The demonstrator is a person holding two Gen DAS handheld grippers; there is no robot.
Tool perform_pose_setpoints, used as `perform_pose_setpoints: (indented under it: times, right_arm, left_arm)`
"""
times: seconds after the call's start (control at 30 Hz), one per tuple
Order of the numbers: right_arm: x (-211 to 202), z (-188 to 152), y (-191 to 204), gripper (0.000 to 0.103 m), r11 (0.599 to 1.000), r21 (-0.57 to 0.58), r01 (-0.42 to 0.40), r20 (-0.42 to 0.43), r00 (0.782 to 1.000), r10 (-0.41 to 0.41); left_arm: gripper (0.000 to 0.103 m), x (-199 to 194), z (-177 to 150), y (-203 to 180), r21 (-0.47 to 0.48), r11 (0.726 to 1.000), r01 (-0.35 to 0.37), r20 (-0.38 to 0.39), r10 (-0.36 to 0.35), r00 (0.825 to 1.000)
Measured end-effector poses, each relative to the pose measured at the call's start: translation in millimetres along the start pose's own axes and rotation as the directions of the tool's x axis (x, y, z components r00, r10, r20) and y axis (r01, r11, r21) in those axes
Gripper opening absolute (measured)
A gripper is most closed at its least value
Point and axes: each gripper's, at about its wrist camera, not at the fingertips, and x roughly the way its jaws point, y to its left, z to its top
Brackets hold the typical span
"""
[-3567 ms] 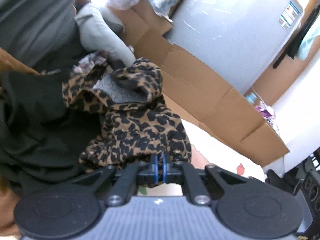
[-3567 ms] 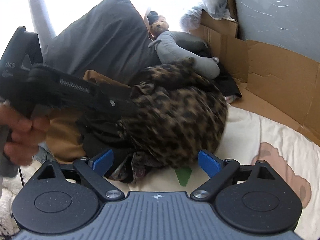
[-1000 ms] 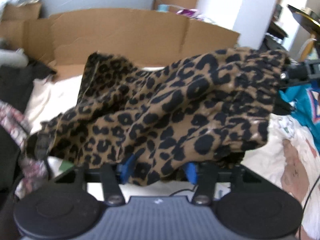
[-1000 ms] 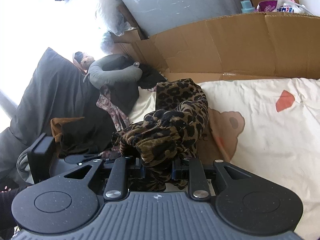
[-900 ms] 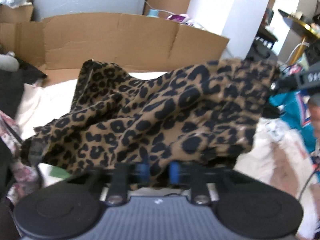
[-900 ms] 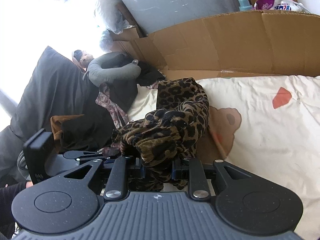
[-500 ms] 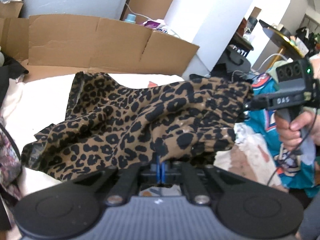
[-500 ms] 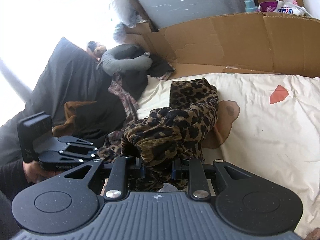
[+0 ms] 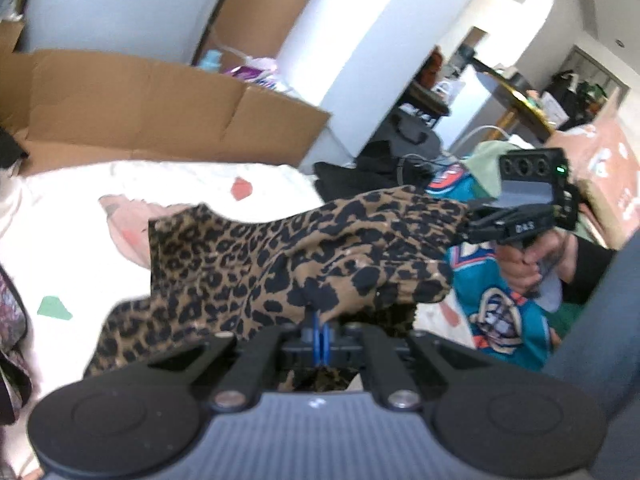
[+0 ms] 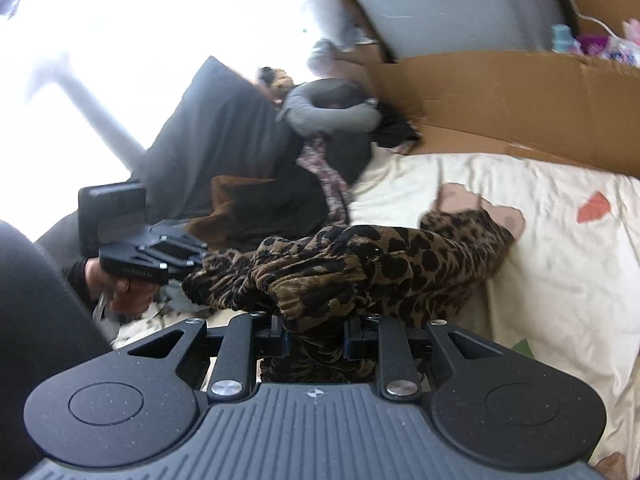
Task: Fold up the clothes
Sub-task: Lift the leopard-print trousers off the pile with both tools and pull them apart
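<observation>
— Cream cotton, that's the bed cover (image 9: 72, 216); printed with a pinkish bear and small red and green shapes. What lies at the left?

— In the right wrist view, a dark grey pillow (image 10: 224, 128) under a glaring window, a grey neck cushion (image 10: 328, 108) and a heap of dark and brown clothes (image 10: 256, 204) against it.

— And behind the bed?

— A flattened cardboard sheet (image 9: 132, 104) stands along its far edge, with a big grey wrapped panel (image 10: 448, 4) behind that. Further right, a white pillar (image 9: 360, 60), then a cluttered room beyond.

— Where's the garment?

— The leopard-print garment (image 9: 304, 252) hangs stretched between the two tools, above the bed, its loose end trailing toward the cover.

— The left hand-held gripper (image 9: 321, 334)?

— Its blue pads have just closed fully together, pinching a thin fold of the print.

— And the right hand-held gripper (image 10: 316, 334)?

— Partly closed, clamping a thick bunched wad of the same cloth. In the left wrist view a hand (image 9: 520, 264) holds it at the right, over a teal jersey (image 9: 496, 312).
</observation>
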Motion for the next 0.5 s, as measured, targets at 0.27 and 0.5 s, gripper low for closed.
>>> perform_pose_setpoints:
  times: [0.27,0.5]
  right_arm:
    - [-36.2,27.6,18.6,0.024,0.987,-0.022,-0.16,0.031,0.987,0.16]
    - [-29.9,30.1,10.2,0.024,0.989,-0.008,-0.149,0.037,0.988,0.149]
  left_arm:
    - [0.002,-56.2,45.5,13.1,-0.001,0.997,0.078,0.041,-0.078,0.996]
    - [0.002,-49.5,53.3,43.0,-0.058,0.997,0.057,0.06,-0.053,0.997]
